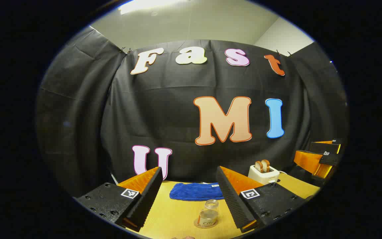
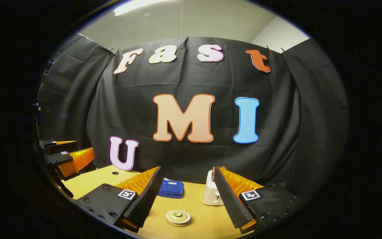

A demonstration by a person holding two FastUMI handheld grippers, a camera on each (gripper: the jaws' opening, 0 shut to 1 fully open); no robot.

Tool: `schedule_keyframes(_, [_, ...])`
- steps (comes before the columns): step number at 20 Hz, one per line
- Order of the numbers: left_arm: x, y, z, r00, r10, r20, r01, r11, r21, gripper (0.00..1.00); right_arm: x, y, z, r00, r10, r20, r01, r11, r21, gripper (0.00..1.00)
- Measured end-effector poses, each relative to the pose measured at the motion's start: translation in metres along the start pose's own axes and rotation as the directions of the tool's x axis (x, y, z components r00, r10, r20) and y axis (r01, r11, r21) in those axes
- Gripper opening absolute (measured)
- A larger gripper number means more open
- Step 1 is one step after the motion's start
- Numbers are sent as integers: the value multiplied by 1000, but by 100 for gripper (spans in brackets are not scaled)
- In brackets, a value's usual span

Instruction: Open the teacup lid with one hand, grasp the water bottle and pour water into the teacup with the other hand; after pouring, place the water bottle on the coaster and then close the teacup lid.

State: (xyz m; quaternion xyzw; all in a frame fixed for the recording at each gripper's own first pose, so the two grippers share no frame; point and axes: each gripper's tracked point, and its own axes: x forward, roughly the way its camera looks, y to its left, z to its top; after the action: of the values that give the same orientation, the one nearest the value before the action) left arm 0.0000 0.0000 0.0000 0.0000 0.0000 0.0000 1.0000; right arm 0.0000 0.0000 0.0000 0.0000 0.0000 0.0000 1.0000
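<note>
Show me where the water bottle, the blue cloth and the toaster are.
water bottle [image 1: 208, 214], left gripper view, on its clear body, between that gripper's fingers.
blue cloth [image 1: 194, 192], left gripper view, on the middle of the folded fabric.
toaster [image 2: 211, 194], right gripper view, on its white side.

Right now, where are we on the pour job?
Nothing looks done. The left gripper and right gripper both hang open and empty above the table. The water bottle stands untouched on the table ahead of the left gripper; the lid sits closed ahead of the right gripper. Left: lift lid, grasp bottle, pour, set bottle on coaster, close lid.
</note>
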Motion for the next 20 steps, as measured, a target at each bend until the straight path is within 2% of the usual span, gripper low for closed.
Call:
schedule_keyframes(1, [1, -1, -1, 1000, 3, -1, -3, 1000, 2, 95, 3, 1, -1, 1000, 4, -5, -4, 1000, -4, 99])
schedule_keyframes(2, [2, -1, -1, 1000, 4, -3, -4, 1000, 4, 93, 5, 2, -3, 1000, 10, -8, -10, 1000, -5, 94])
schedule_keyframes(7, [2, 0, -3, 1000, 19, -11, -19, 1000, 14, 95, 10, 8, -15, 998, 56, -36, -56, 998, -7, 94])
schedule_keyframes(10, [1, -2, -2, 1000, 19, -4, -19, 1000, 17, 93, 14, 8, -24, 996, 62, -61, -63, 998, -17, 94])
schedule_keyframes(12, [-1, -2, -1, 1000, 22, -1, -22, 1000, 20, 97, 15, 7, -29, 995, 65, -75, -66, 998, -12, 94])
schedule_keyframes(13, [-1, -2, -1, 1000, 22, 0, -22, 1000, 21, 95, 14, 8, -29, 995, 69, -77, -70, 998, -8, 94])
schedule_keyframes(20, [-8, -6, -8, 1000, 23, -10, -22, 999, 25, 97, 16, 11, -46, 989, 92, -113, -92, 996, 2, 96])
